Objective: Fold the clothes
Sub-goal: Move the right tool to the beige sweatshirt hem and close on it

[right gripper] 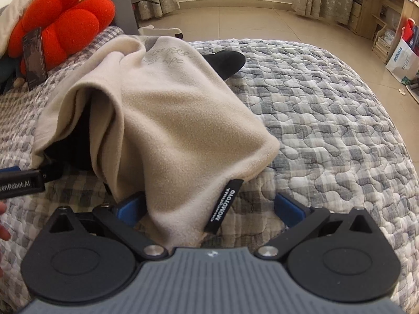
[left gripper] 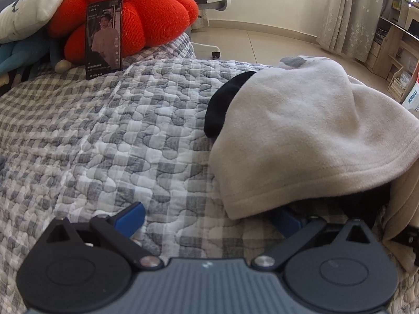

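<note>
Checked quilt [left gripper: 104,136] bears beige fleece [right gripper: 170,120]; tiled floor [right gripper: 248,18] beyond.

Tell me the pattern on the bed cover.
The bed cover is a grey-and-white check, quilted; the right wrist view shows it best.

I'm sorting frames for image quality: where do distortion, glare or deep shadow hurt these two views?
Left wrist view: fisheye bends the quilt and floor; window light washes out the top right; under the beige fleece garment is black shadow. Right wrist view: same bending, the fleece is evenly lit and sharp, its label legible, its inner fold dark.
</note>
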`<state>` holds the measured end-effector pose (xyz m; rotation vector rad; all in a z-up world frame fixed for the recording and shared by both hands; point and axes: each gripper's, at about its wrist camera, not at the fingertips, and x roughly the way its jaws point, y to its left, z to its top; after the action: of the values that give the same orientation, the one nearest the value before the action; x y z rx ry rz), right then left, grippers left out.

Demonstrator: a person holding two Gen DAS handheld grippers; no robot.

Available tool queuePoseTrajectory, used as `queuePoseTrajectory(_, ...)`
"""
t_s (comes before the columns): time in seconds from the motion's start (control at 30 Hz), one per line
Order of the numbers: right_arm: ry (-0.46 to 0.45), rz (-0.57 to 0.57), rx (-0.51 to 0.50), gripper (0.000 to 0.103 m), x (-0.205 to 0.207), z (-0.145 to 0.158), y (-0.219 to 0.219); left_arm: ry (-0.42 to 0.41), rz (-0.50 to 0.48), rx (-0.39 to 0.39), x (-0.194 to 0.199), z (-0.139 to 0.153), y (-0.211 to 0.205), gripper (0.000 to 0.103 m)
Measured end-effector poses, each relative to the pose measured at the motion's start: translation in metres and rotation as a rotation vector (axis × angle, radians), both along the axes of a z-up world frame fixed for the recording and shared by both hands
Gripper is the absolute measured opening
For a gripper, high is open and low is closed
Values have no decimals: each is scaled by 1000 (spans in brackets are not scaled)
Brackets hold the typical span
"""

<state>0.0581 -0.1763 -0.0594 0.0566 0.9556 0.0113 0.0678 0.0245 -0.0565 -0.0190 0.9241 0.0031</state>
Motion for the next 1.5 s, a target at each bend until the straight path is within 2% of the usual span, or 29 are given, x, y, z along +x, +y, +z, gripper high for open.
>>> queuePoseTrajectory(0.13,13,2,6,103,-3,1,-3,45,0,-16,0,4,4,103)
queuePoseTrajectory(0.27,-5,-25,28,103,-8,7,-8,34,-30,-52,-9,9,6,102)
queuePoseTrajectory(0.47,-250,-32,44,103,-33,42,-10,-3,-3,-150,-11,18,21,102)
queuePoseTrajectory(0.57,-291,13,73,103,-34,48,-5,-8,17,-178,-9,20,25,102)
queuePoseTrajectory(0.67,-275,48,58,101,-30,43,4,-7,21,-192,-9,20,27,102)
queuePoseTrajectory(0.77,-270,70,28,87,-22,40,11,15,13,-214,-8,19,27,102)
queuePoseTrajectory(0.93,-262,64,60,70,-18,39,15,42,11,-240,-7,17,29,102)
queuePoseTrajectory(1.03,-259,70,110,49,-18,40,14,41,12,-249,-7,17,30,102)
queuePoseTrajectory(1.1,-268,78,144,26,-20,42,13,41,11,-255,-6,17,32,102)
queuePoseTrajectory(1.17,-285,74,167,11,-24,47,12,44,13,-274,-6,17,35,102)
queuePoseTrajectory(1.3,-333,46,218,3,-30,57,3,26,-9,-310,-9,21,38,102)
queuePoseTrajectory(1.4,-351,40,232,3,-33,62,-1,-13,-65,-276,-13,27,30,102)
queuePoseTrajectory(1.5,-341,37,234,3,-33,61,-1,-48,-134,-198,-19,31,15,102)
